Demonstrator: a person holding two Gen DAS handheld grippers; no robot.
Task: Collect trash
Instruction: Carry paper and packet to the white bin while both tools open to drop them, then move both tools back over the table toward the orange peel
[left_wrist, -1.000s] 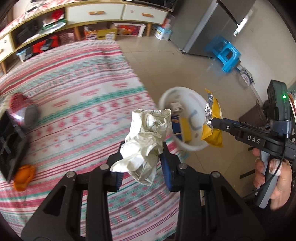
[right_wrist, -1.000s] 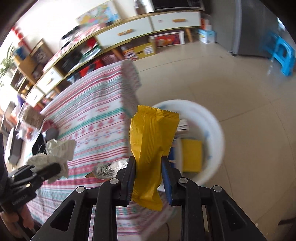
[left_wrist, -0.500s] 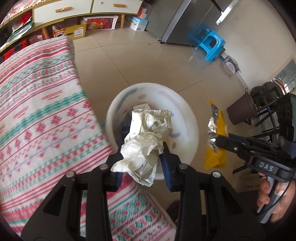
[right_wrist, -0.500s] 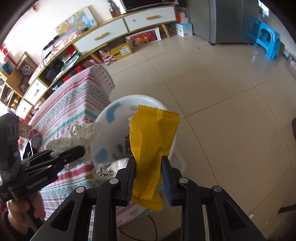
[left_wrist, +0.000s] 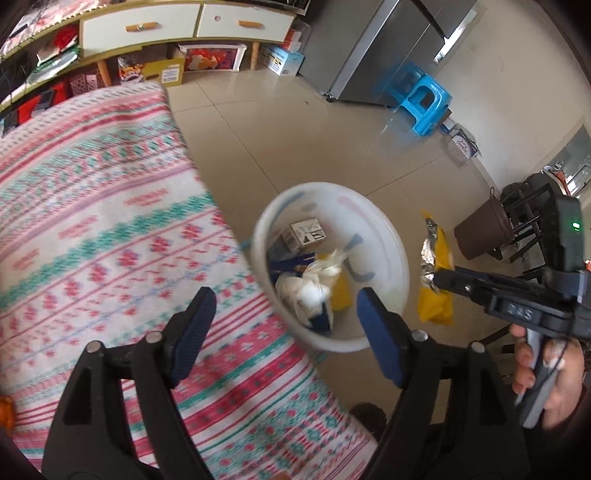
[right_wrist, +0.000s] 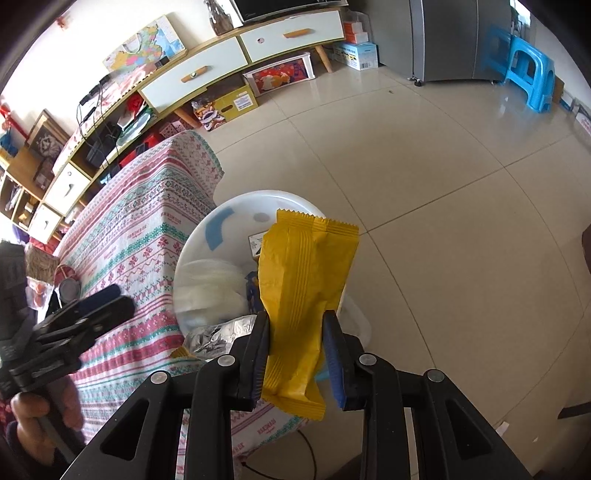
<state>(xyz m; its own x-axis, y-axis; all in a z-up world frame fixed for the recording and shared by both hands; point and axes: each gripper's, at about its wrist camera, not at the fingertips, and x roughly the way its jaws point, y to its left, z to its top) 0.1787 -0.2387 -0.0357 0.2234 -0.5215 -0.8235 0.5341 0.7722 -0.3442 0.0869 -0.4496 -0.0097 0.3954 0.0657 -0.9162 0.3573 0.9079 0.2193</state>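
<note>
On the tiled floor (left_wrist: 258, 147) the bin (left_wrist: 391, 240) below the spread, just-opened, empty left gripper (left_wrist: 284, 314) holds the crumpled paper (left_wrist: 306, 291), while the right gripper (right_wrist: 295, 350) pinches the yellow wrapper (right_wrist: 303, 280), undropped.

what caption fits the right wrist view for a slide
Right tongs grip a yellow wrapper above the white bin beside the striped tablecloth.
</note>
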